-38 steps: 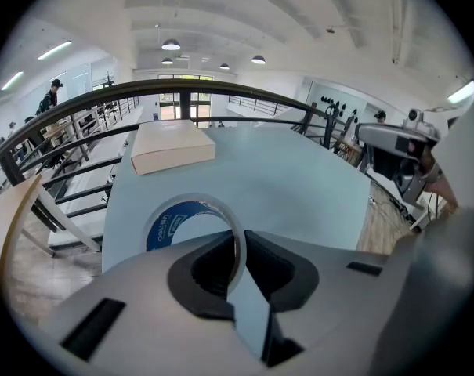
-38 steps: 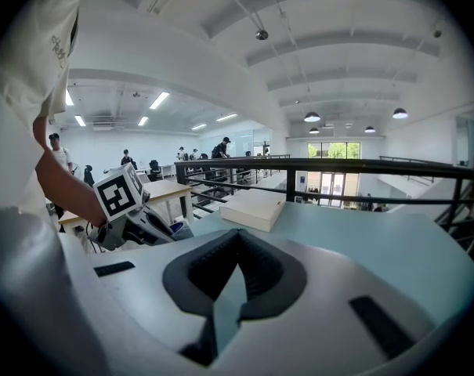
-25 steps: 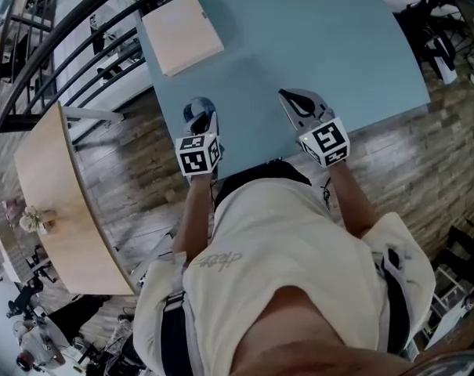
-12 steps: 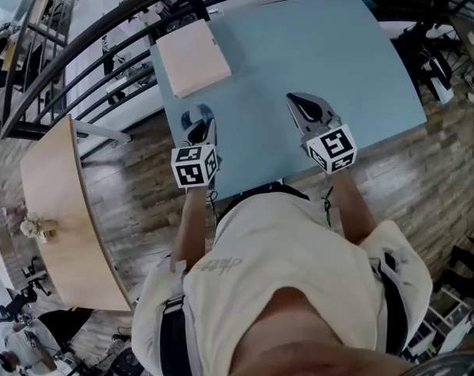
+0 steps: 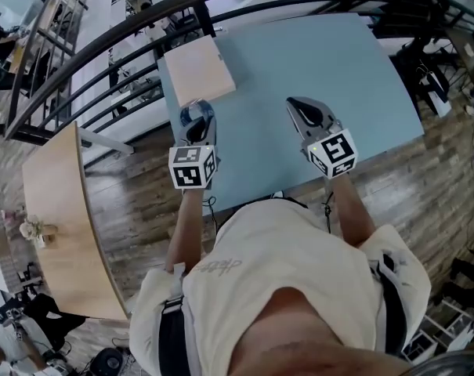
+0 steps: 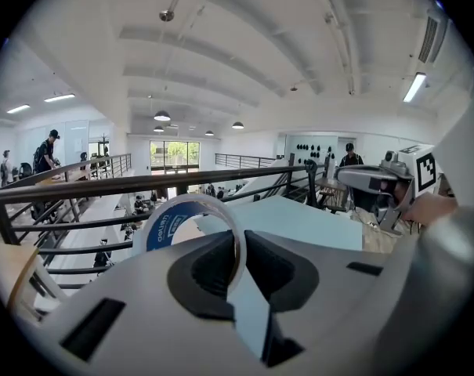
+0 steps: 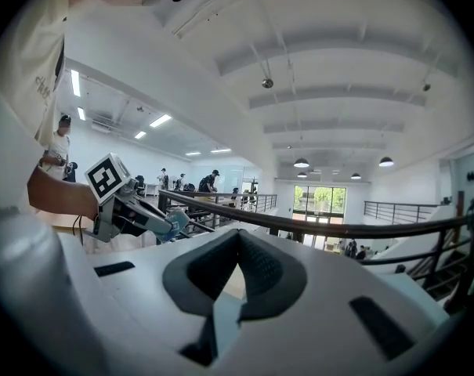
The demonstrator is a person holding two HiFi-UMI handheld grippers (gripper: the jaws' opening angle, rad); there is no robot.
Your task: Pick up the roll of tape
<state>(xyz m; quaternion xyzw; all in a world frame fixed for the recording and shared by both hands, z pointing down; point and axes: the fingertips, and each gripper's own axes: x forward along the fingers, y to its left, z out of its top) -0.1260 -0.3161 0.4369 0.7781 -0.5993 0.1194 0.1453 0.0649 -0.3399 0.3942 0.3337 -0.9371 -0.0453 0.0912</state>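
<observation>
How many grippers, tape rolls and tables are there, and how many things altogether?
2 grippers: left gripper, right gripper
1 roll of tape
2 tables: blue table, wooden table
Total: 5

Open-plan office mezzanine with railing point(image 6: 80, 186)

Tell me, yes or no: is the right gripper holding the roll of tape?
No: the right gripper has its jaws together on nothing, while the left gripper pinches the roll of tape.
</observation>
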